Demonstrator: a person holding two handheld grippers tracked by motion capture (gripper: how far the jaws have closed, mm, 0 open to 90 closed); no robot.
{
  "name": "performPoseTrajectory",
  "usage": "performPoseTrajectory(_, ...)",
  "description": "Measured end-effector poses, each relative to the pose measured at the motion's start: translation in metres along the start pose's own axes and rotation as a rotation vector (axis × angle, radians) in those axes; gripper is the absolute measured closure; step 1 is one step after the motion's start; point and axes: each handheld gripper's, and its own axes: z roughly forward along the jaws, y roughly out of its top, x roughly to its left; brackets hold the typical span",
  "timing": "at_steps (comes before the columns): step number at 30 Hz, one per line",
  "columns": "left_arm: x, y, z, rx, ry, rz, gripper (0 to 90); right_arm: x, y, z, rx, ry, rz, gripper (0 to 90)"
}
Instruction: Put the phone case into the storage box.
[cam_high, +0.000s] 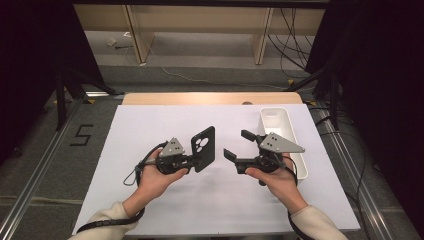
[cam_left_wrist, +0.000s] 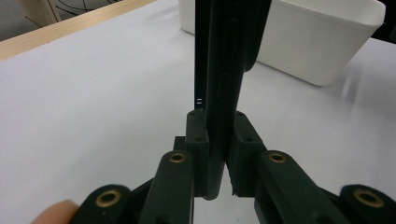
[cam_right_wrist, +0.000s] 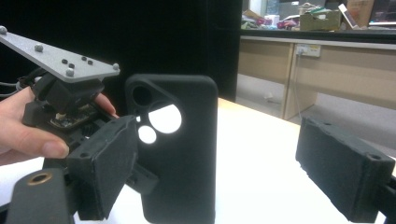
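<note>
Above the middle of the white bench (cam_high: 150, 200), the left tongs (cam_high: 194, 161) were closed tight on a black phone case (cam_high: 204, 148), gripping its lower edge. The case stood upright, lifted clear of the bench, w/ its camera cut-outs at the upper part. In the left gripper view the case (cam_left_wrist: 223, 70) was seen edge-on, squeezed between the two pads (cam_left_wrist: 198, 135), and it rose straight up in the centre.

The right tongs (cam_high: 239, 145) were just beside, to the right of the case, and their jaws stood wide apart w/ nothing between them. They pointed toward the case but were not touching it; a clear gap was between. In the right gripper view the case (cam_right_wrist: 180, 154) showed its flat back w/ the round holes, between the two open pads (cam_right_wrist: 105, 163), approx. nearer to the left one. Behind it the left hand (cam_right_wrist: 28, 135) held its gripper.

A white tray (cam_high: 300, 165) lay along the right side of the bench, partly under the right hand (cam_high: 272, 175). Whether anything was inside it, I could not tell. The person's sleeves were light colour, and cables trailed from both grippers.
</note>
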Motion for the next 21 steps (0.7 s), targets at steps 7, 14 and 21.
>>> performPoseTrajectory(7,0.000,-0.001,0.002,0.001,0.020,-0.026,80.1,0.000,-0.005,-0.009,0.006,-0.020,0.006,14.2)
performPoseTrajectory(14,-0.005,0.001,0.007,0.001,0.029,-0.045,80.0,0.000,-0.007,-0.011,0.009,-0.048,0.011,14.1)
performPoseTrajectory(21,-0.006,0.001,0.010,0.003,0.029,-0.048,80.0,0.001,-0.007,-0.010,0.003,-0.055,0.011,14.1)
